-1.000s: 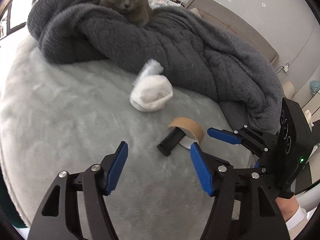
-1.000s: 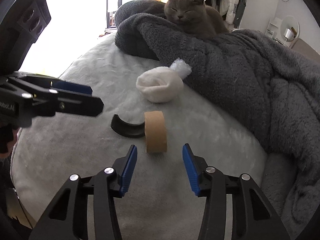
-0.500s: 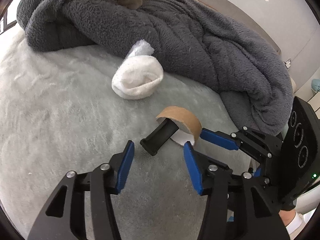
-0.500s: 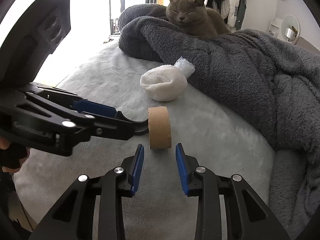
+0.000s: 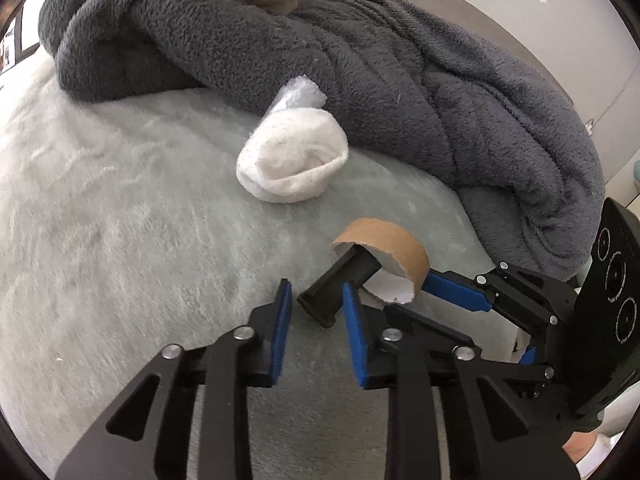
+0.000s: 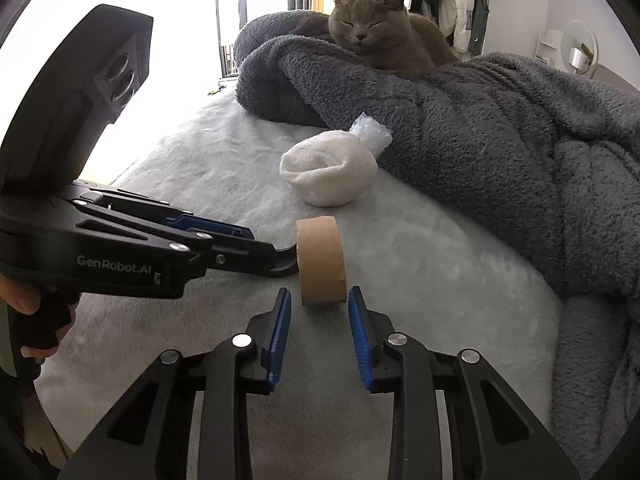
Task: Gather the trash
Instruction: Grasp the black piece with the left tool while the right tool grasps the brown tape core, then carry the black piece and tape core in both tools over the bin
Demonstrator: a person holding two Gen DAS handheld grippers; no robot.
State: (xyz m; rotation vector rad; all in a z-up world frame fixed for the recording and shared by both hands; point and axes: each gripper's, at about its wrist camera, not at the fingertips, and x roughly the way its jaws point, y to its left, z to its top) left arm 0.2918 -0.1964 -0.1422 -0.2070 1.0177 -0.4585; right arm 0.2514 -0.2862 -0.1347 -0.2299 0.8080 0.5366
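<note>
Two handheld grippers close in on a cardboard tape core and a curved black piece on a pale furry bed cover.

The left gripper point(image 5: 314, 300) has just been narrowing; its blue pads flank the near end of the black curved piece point(image 5: 340, 286) with a gap still visible on one side. The right gripper point(image 6: 319, 306), also just narrowing, stands slightly apart at the near edge of the upright cardboard tape core point(image 6: 321, 266), not yet pressing it. Beyond lie a rolled white sock point(image 6: 329, 174) and crinkled clear plastic point(image 6: 370, 133), against a dark grey fleece blanket point(image 6: 500, 128) where a grey cat point(image 6: 374, 38) rests.
</note>
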